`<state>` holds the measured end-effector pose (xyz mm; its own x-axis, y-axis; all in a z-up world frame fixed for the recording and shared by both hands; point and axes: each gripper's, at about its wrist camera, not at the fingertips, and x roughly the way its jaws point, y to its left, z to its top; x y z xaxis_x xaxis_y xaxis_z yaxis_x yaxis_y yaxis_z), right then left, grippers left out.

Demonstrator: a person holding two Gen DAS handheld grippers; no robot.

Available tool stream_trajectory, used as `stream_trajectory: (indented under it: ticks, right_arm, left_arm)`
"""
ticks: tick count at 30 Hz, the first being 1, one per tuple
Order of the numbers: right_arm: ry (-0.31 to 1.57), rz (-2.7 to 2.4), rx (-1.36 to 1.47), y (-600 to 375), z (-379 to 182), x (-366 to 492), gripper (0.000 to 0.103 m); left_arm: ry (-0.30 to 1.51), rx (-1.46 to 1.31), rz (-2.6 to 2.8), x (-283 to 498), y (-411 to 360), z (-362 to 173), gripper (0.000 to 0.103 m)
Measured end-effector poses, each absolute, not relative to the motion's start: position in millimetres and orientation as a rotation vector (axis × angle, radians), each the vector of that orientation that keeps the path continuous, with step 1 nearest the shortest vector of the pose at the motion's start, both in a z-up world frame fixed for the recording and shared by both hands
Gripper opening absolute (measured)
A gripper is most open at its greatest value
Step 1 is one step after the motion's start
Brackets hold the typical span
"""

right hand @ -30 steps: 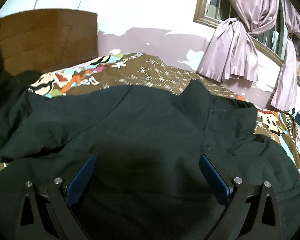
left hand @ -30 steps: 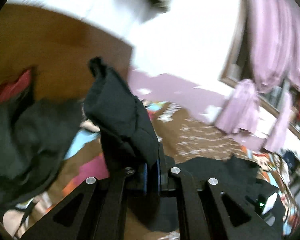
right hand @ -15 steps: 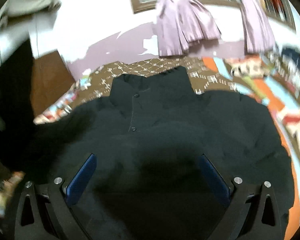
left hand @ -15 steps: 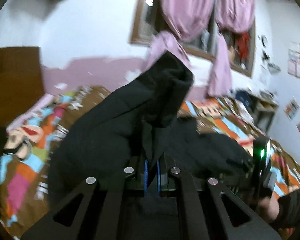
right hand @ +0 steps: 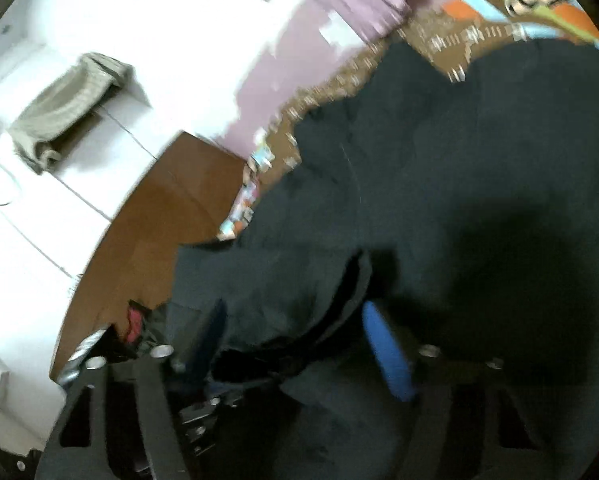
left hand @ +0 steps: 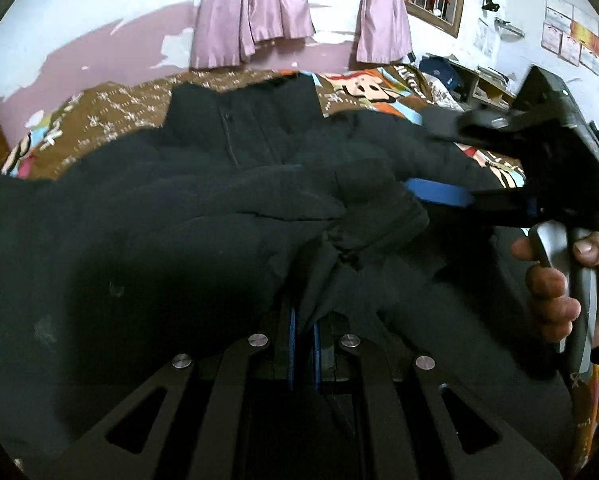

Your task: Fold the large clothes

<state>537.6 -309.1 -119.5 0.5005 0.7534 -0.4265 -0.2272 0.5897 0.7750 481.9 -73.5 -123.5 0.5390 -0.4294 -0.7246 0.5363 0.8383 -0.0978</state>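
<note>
**Black jacket spread on the bed, one fold clamped by the left claw**

A large black jacket [left hand: 227,184] is seen spread across a bed covered by a brown patterned bedspread [left hand: 111,108]. The collar and front placket are turned toward the far wall, where pink curtains [left hand: 255,12] hang below a framed window. A bunched fold of the jacket's fabric is clamped between the blue pads of the left claw [left hand: 303,344], whose fingers are pressed together on the cloth; the gathered fabric rises from the pads and drapes over the rest of the garment.

In the left wrist view, the right claw [left hand: 439,160] is seen entering from the right, held by the person's right hand [left hand: 559,276] around a grey handle. One blue pad [left hand: 435,193] lies against the jacket just beside the bunched fold, and the other finger sits well above it, so the claw is spread apart with nothing gripped.

In the right wrist view, which is tilted and blurred, the jacket [right hand: 439,184] fills most of the frame. The blue pads [right hand: 387,356] are set apart, with a dark hem edge of the jacket lying between them, not pinched. A wooden headboard [right hand: 151,220] is visible behind the bed, and a beige cloth [right hand: 67,100] is seen on the white wall.
</note>
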Motion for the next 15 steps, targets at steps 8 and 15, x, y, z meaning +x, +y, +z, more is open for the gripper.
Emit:
stream_trajectory:
  ticks: [8, 15]
  right_arm:
    - [0.905, 0.615, 0.764, -311.0, -133.4, 547.2, 0.006]
    - [0.738, 0.577, 0.649, -332.5, -89.8, 526.0, 0.004]
  left_arm:
    - [0.846, 0.175, -0.593, 473.6, -80.0, -128.9, 0.005]
    - [0.802, 0.057, -0.708, 451.0, -62.7, -109.5, 0.018]
